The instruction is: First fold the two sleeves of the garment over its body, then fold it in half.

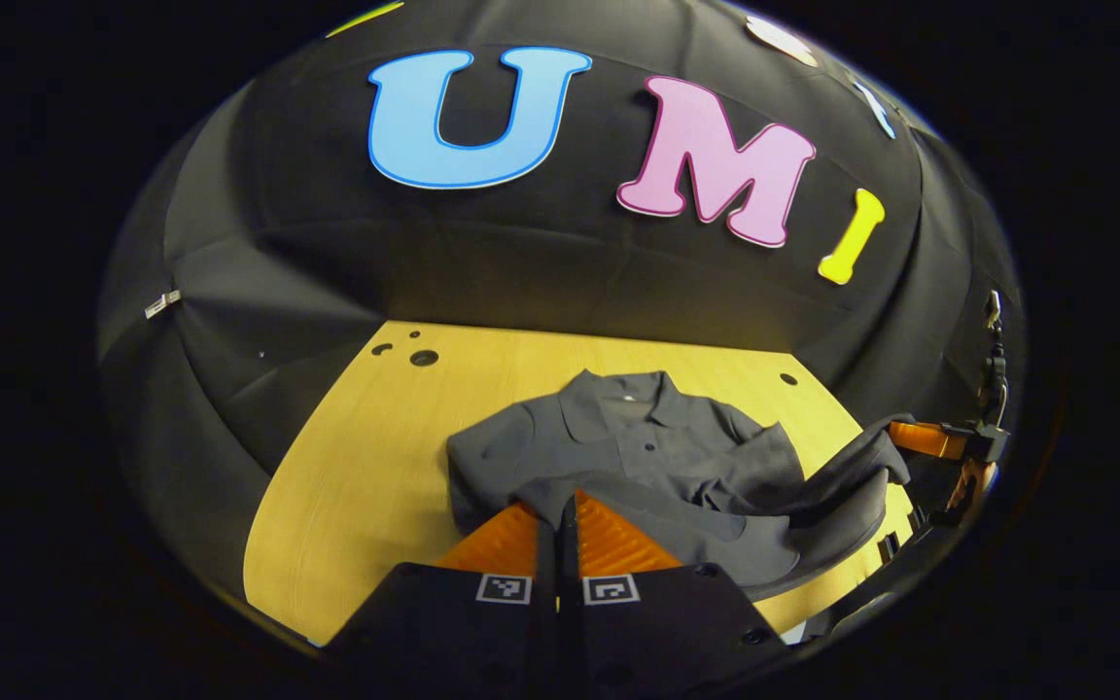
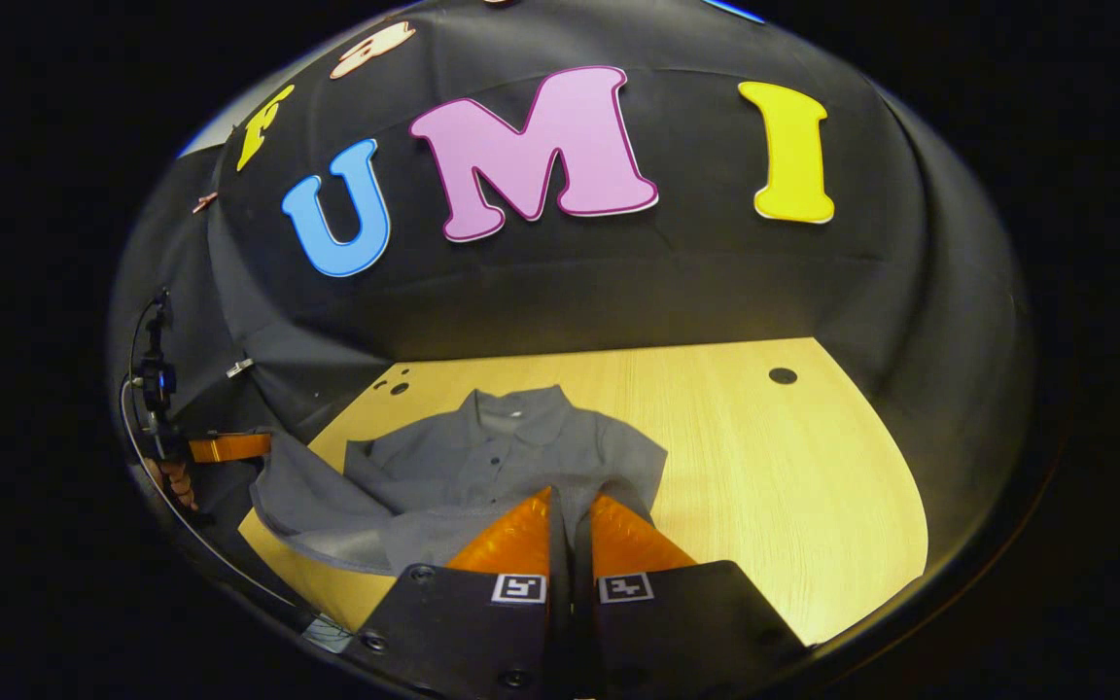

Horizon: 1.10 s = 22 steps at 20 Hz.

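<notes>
A grey collared shirt lies on the wooden table, its collar at the far end and its buttons facing up. My left gripper is shut on the near hem, which is lifted off the table. In the right gripper view the shirt sits left of centre, and my right gripper is shut on the hem too. The hem sags between the two grippers. The right gripper appears far right in the left gripper view, with cloth in it. The left gripper appears far left in the right gripper view.
The table has a bare stretch to the right of the shirt, with a round hole near its far edge. More holes mark the far left corner. A hand holds the left gripper. Black cloth walls enclose the table.
</notes>
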Each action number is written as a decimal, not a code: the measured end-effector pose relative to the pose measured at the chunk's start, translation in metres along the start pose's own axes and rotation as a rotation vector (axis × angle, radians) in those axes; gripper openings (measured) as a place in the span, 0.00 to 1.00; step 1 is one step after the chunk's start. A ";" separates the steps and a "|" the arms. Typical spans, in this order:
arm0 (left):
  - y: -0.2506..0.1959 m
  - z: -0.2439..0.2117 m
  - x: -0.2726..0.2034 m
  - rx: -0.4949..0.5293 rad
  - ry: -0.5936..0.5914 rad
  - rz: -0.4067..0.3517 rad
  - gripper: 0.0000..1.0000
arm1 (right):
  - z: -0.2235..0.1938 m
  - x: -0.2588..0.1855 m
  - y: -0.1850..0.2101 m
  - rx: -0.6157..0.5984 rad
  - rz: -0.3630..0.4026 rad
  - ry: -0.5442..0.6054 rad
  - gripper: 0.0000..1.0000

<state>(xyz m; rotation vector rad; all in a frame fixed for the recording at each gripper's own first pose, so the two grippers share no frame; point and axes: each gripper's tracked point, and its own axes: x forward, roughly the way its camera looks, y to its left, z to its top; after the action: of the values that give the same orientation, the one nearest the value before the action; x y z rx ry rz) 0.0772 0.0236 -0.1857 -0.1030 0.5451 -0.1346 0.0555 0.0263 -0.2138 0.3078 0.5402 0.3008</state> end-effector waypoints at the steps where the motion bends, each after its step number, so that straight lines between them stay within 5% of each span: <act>1: 0.003 0.009 0.011 0.012 -0.009 0.007 0.05 | 0.007 0.010 -0.003 -0.009 -0.002 -0.008 0.05; 11: 0.042 0.034 0.134 -0.046 -0.016 0.100 0.05 | 0.009 0.125 -0.048 -0.003 -0.085 0.041 0.05; 22: 0.070 -0.020 0.248 0.009 0.138 0.184 0.05 | -0.049 0.240 -0.077 0.049 -0.140 0.185 0.05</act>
<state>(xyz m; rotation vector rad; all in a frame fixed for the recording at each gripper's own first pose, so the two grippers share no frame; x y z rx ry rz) 0.2836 0.0527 -0.3376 -0.0348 0.6891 0.0355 0.2401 0.0520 -0.3904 0.2894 0.7485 0.1816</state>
